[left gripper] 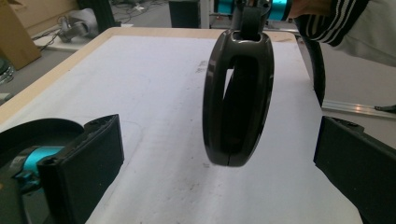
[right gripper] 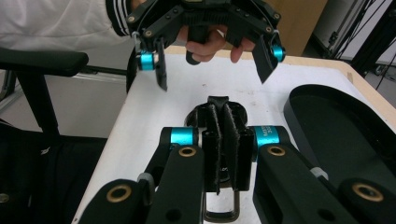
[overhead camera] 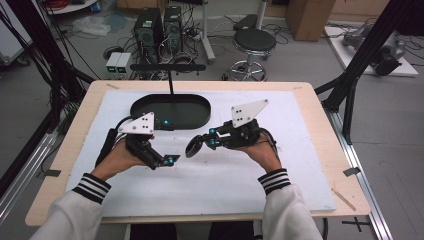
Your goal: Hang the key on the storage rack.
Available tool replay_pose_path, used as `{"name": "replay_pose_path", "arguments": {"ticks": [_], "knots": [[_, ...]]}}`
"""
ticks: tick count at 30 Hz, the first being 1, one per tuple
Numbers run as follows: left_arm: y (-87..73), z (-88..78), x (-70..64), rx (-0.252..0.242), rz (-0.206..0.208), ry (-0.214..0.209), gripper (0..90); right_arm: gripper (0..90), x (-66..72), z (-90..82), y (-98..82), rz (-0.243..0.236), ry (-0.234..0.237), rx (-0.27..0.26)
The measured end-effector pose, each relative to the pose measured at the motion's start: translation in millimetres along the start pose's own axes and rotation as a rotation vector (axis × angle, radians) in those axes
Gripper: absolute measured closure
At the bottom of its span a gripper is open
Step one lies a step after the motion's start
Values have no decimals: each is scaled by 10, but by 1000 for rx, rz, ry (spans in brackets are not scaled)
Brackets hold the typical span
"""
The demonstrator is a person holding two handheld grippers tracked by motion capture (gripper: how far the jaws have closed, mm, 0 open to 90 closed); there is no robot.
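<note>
Right tongs (overhead camera: 205,141): closed tight on one end of a dark oval ring, their two black pads pressed together with the ring's rim between them.
Right tongs, own view (right gripper: 227,140): the pads meet in the middle of the picture, and the ring's far end shows just beyond them.
Oval ring (overhead camera: 192,147): a glossy dark loop with a long slot through its middle, held up off the white mat and just in front of the black tray, on the person's side of it.
Oval ring, left tongs view (left gripper: 238,95): it hangs upright between the two jaws, touching neither, with the mat below it.
Left tongs (overhead camera: 167,143): wide open and holding nothing, with the ring's free end close by, in front of the tray's near rim.
Left tongs, right tongs view (right gripper: 212,65): the open jaws spread apart beyond the ring, facing the camera.
Hands: the left hand (overhead camera: 120,157) and right hand (overhead camera: 260,150) each grip a tool, in white sleeves with striped cuffs.
Black tray (overhead camera: 150,102): a shallow oval dish lying flat on the mat.
White mat (overhead camera: 215,180): a sheet under the tray, covering most of the surface.
Surface (overhead camera: 80,115): a pale wooden top, showing as a border around the mat.
</note>
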State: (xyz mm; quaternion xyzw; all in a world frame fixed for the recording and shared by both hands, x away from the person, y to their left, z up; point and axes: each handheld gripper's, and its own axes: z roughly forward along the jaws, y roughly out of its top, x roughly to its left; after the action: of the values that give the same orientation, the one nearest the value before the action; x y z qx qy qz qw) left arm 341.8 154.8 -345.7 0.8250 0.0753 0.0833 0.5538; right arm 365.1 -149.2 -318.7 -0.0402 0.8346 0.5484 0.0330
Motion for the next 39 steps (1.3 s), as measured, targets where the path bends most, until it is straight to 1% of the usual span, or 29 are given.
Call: {"name": "replay_pose_path", "arguments": {"ticks": [1, 2, 4, 5, 6, 8, 9, 10, 12, 14, 15, 16, 17, 18, 23, 24, 25, 26, 27, 28, 30, 32, 33, 34, 35, 36, 37, 38, 39], "knots": [[8, 22, 0, -1, 0, -8, 21, 862, 10, -1, 1, 14, 8, 1], [14, 44, 0, 3, -4, -14, 21, 862, 10, -1, 1, 14, 8, 1], [25, 88, 4, 17, -1, -22, 21, 862, -4, 12, 5, 1, 8, -15], [35, 132, 6, 36, 4, -31, 21, 862, 0, 12, 7, 6, 6, -16], [35, 132, 6, 36, 4, -31, 21, 862, -2, 15, 8, 3, 9, -18], [49, 173, 2, 49, 10, -45, 21, 862, -1, 17, 9, 8, 12, -20], [57, 193, -2, 54, 10, -47, 21, 862, -8, 22, 10, -2, 11, -25], [65, 210, -6, 59, 15, -50, 21, 862, -6, 22, 9, 5, 13, -22], [74, 243, -10, 69, 22, -53, 21, 861, -11, 31, 8, 5, 10, -26], [77, 270, -16, 81, 15, -49, 24, 861, -8, 38, 6, 13, 11, -23], [76, 277, -18, 83, 15, -55, 114, 861, -11, 47, 8, 6, 12, -26], [75, 283, -24, 84, 17, -61, 114, 861, -11, 47, 8, 6, 12, -26], [77, 291, -28, 86, 23, -62, 133, 861, -11, 52, 11, 4, 16, -27], [78, 297, -34, 89, 25, -58, 132, 861, -9, 55, 11, 7, 14, -29], [68, 311, -32, 110, 19, -54, 140, 861, -2, 81, 15, 16, 22, -31], [67, 311, -28, 114, 19, -51, 151, 861, -5, 91, 16, 14, 23, -31], [66, 312, -29, 114, 11, -54, 174, 861, -5, 97, 15, 15, 22, -30], [67, 306, -27, 121, 19, -62, 205, 861, -11, 106, 15, 8, 21, -29], [67, 306, -27, 121, 19, -62, 227, 861, -3, 114, 13, 20, 27, -23], [66, 308, -30, 118, 21, -63, 227, 861, -3, 114, 13, 20, 27, -23], [68, 308, -33, 127, 14, -51, 234, 861, -12, 131, 12, 16, 29, -26], [68, 303, -29, 128, 11, -57, 279, 861, -12, 143, 13, 19, 32, -25], [70, 296, -27, 130, 10, -61, 279, 861, -12, 143, 13, 19, 32, -25], [71, 295, -34, 128, 9, -57, 311, 860, -12, 162, 19, 10, 32, -20], [74, 292, -38, 128, 10, -52, 319, 860, -11, 170, 22, 7, 38, -18], [77, 287, -38, 129, 10, -53, 340, 860, -6, 174, 23, 9, 35, -18], [79, 282, -39, 131, 13, -53, 340, 860, -6, 174, 23, 9, 35, -18], [79, 279, -41, 133, 16, -51, 362, 860, -3, 175, 24, 15, 38, -16], [79, 278, -43, 133, 14, -50, 365, 860, -9, 181, 24, 11, 39, -23]]}}
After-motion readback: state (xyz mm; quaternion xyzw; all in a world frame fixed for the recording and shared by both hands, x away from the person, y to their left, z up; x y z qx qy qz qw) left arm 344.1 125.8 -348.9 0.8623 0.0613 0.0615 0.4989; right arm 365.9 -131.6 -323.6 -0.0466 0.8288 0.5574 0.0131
